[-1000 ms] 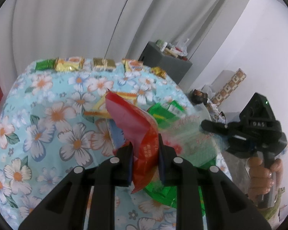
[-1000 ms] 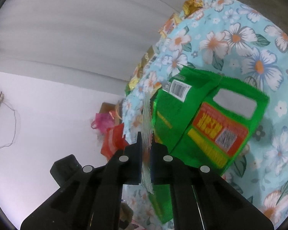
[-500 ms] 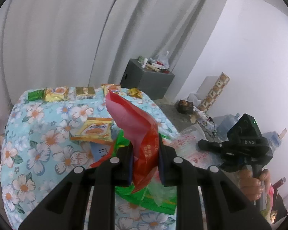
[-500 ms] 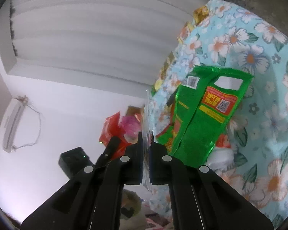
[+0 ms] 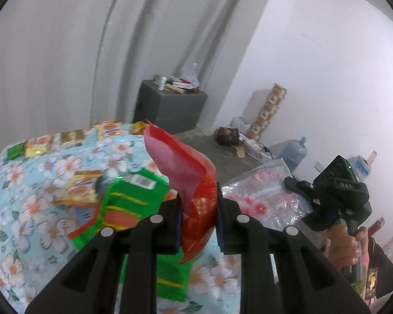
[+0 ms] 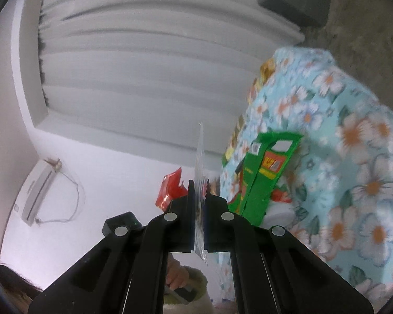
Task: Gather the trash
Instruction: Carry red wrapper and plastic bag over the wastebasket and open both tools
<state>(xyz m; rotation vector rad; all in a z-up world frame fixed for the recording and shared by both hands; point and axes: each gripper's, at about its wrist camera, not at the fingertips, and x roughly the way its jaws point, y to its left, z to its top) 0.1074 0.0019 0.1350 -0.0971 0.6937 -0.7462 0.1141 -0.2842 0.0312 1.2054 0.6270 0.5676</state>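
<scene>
A table (image 5: 34,209) covered in a pale blue cloth printed with white and orange flowers fills the lower left of the room. Along its far edge a row of small snack packets (image 5: 73,136) lies in a line, gold, yellow and one green. Nearer, a yellow-orange wrapper (image 5: 81,188) lies flat beside a big green wrapper (image 5: 136,204) with a white barcode patch and a red and yellow label.

The left gripper (image 5: 197,219) is clamped on a red wrapper (image 5: 194,183), which stands up crumpled between the fingers, raised above the table. To the right, the right gripper (image 6: 199,209) pinches a clear plastic bag (image 5: 264,196) with red print; seen from its own camera the bag is a thin edge-on sheet squeezed tight between nearly touching jaws. A hand (image 5: 344,246) grips the handle of that right tool, off the table's right side.

Behind the table grey curtains (image 5: 91,52) hang in long folds, meeting a white wall (image 5: 327,65) on the right. In the far corner a dark grey cabinet (image 5: 170,110) stands on a bare concrete floor (image 5: 222,157), its top cluttered with small bottles and bits. Along the white wall sit a patterned box (image 5: 269,110), a blue water jug (image 5: 294,154) and loose clutter. A white air-conditioning unit (image 6: 38,193) with a dangling cord is mounted high on another wall.
</scene>
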